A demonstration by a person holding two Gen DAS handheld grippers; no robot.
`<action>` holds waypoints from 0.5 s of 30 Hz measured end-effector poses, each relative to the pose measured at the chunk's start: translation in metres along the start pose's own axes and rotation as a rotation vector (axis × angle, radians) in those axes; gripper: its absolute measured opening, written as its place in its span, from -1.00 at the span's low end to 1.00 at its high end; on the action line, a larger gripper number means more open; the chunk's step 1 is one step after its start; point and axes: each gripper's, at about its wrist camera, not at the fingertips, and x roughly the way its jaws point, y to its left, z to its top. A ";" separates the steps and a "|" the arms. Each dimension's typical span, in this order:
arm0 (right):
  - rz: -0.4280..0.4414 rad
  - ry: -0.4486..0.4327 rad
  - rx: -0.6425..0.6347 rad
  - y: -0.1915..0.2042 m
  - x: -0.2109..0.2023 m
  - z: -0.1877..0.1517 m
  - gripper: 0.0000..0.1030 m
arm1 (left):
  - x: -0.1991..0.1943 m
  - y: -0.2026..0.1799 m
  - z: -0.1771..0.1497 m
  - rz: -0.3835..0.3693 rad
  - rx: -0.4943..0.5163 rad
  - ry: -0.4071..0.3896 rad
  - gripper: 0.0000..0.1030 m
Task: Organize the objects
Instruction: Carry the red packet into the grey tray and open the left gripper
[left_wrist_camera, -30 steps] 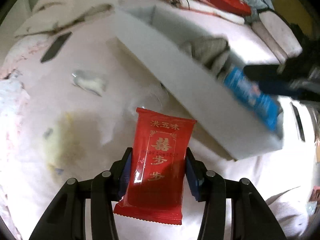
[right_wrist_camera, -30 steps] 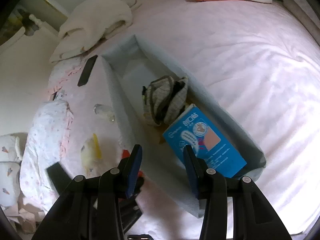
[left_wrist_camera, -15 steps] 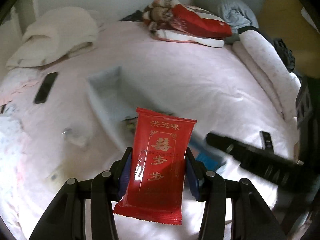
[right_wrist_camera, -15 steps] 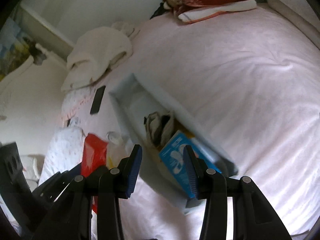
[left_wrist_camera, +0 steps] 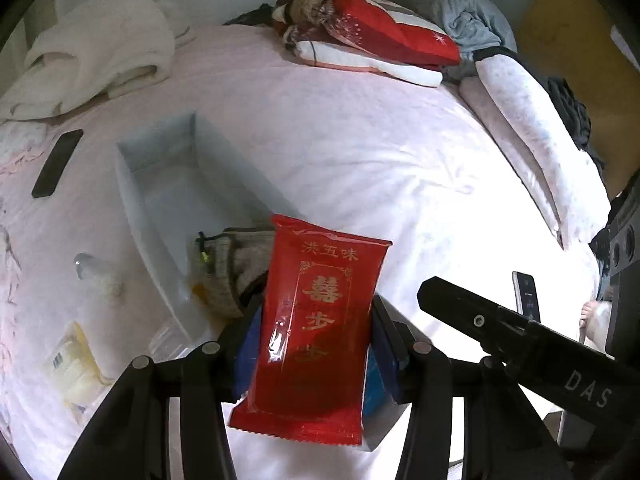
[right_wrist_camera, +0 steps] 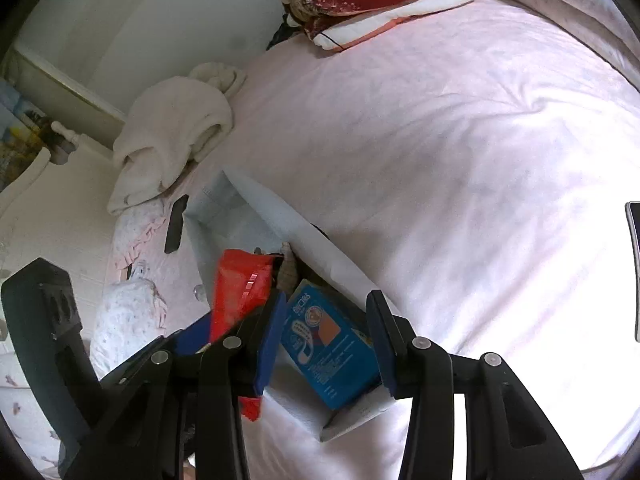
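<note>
Gripping a red snack packet (left_wrist_camera: 320, 332) upright between its two blue-padded fingers (left_wrist_camera: 246, 354), the left gripper (left_wrist_camera: 316, 344) hangs above the near end of a long grey tray (left_wrist_camera: 136, 208) lying on the pink bed (left_wrist_camera: 380, 152); the packet's lower edge hangs below the pads; inside the tray a checked cloth bundle (left_wrist_camera: 232, 264) sits near the middle, and a blue box (right_wrist_camera: 332, 344) lies at the near end; the right gripper (right_wrist_camera: 326, 344) hovers over that box with its fingers (right_wrist_camera: 380, 340) spread apart and nothing between them; on the bed left of the tray lie a black phone (left_wrist_camera: 56, 162), a clear plastic wrapper (left_wrist_camera: 94, 272) and a yellow packet (left_wrist_camera: 76, 364); a cream blanket (left_wrist_camera: 92, 60) and folded red bedding (left_wrist_camera: 372, 36) lie at the far side.
</note>
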 end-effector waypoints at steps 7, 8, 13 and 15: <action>0.084 0.051 0.009 0.004 0.012 -0.003 -0.17 | -0.006 0.015 -0.009 -0.040 -0.036 -0.022 -0.06; 0.125 0.069 0.024 0.001 0.016 -0.003 -0.17 | -0.005 0.016 -0.010 -0.040 -0.039 -0.019 -0.06; 0.103 0.094 0.026 0.003 0.026 -0.006 -0.17 | -0.006 0.011 -0.014 0.004 0.009 -0.014 -0.06; 0.127 0.102 0.021 0.007 0.026 -0.007 -0.17 | -0.008 0.007 -0.015 0.019 0.032 -0.014 -0.06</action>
